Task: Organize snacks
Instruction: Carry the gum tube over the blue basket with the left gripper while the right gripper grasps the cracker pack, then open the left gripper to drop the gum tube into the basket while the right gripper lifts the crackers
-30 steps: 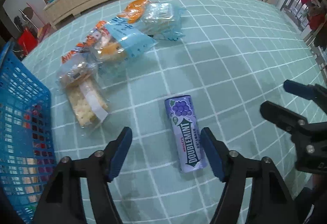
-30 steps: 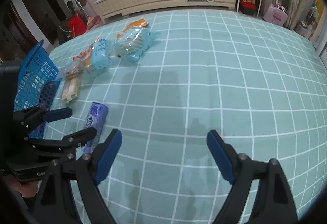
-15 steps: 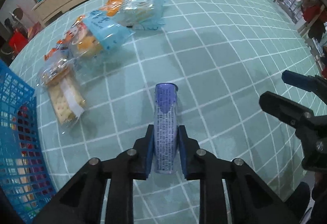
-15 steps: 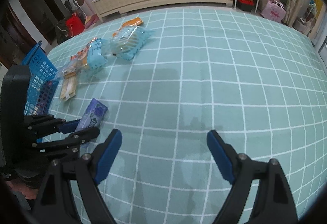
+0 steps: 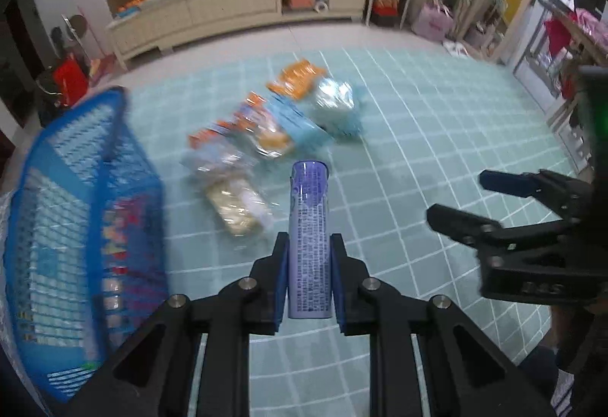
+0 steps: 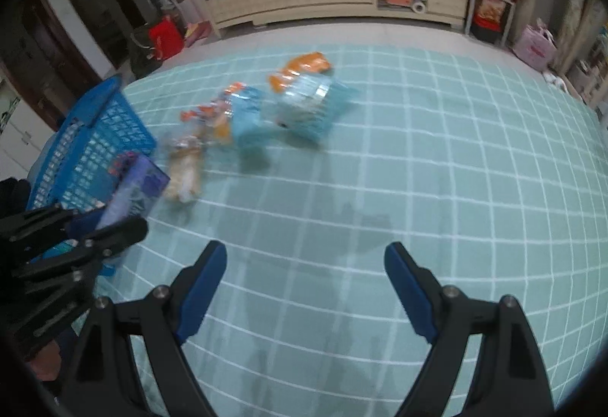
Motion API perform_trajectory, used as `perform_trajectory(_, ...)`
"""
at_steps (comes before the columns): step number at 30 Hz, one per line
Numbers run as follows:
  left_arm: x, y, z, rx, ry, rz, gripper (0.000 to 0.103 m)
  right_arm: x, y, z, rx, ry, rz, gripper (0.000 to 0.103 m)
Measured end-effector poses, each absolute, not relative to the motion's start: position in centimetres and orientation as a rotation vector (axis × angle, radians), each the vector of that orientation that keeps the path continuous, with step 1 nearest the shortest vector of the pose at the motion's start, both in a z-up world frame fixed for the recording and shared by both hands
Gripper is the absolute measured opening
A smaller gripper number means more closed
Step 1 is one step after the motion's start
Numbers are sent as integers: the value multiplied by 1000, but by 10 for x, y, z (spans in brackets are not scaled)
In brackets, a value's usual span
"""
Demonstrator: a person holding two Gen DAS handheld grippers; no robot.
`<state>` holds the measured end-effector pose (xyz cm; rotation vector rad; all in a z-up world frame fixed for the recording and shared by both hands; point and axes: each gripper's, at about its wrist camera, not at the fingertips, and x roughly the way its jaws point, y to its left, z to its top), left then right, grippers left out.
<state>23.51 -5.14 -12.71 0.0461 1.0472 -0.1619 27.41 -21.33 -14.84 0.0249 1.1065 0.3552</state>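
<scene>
Left gripper (image 5: 308, 274): clamped on the gum pack (image 5: 308, 238), a blue pad pressed to each long side; pack held off the cloth, pointing away from the camera.
Right gripper (image 6: 304, 287): jaws wide apart, nothing between them, over bare cloth (image 6: 418, 170).
Hard to see: both views are smeared; snack wrappers show no readable print. Basket (image 5: 95, 189) is cut off by the left edge in the left view. In the right view the pack is partly hidden behind the left gripper's black fingers.
Around: blue mesh basket to the left of the pack, coloured items blurred behind its wall. Cracker packet (image 5: 237, 210) lies on the cloth between basket and pack. Beyond it, a row of bags (image 5: 288, 120) in pale blue, clear and orange, overlapping one another. Long cabinet (image 5: 235, 6) stands past the cloth.
Pack's look: slim, purple, rounded far end; small dark print runs down the face turned upward.
</scene>
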Motion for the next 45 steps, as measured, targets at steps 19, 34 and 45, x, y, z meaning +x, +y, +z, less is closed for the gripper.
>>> perform_trajectory(19,212,90,-64,26,905,68,19,307,-89,-173,-29,1189,506,88)
perform_trajectory(34,232,126,-119,-13,1048,49,19,341,-35,-229,-130,1242,479,83)
perform_trajectory(45,226,125,-121,-9,1070,32,19,331,-30,-223,-157,1232,498,48)
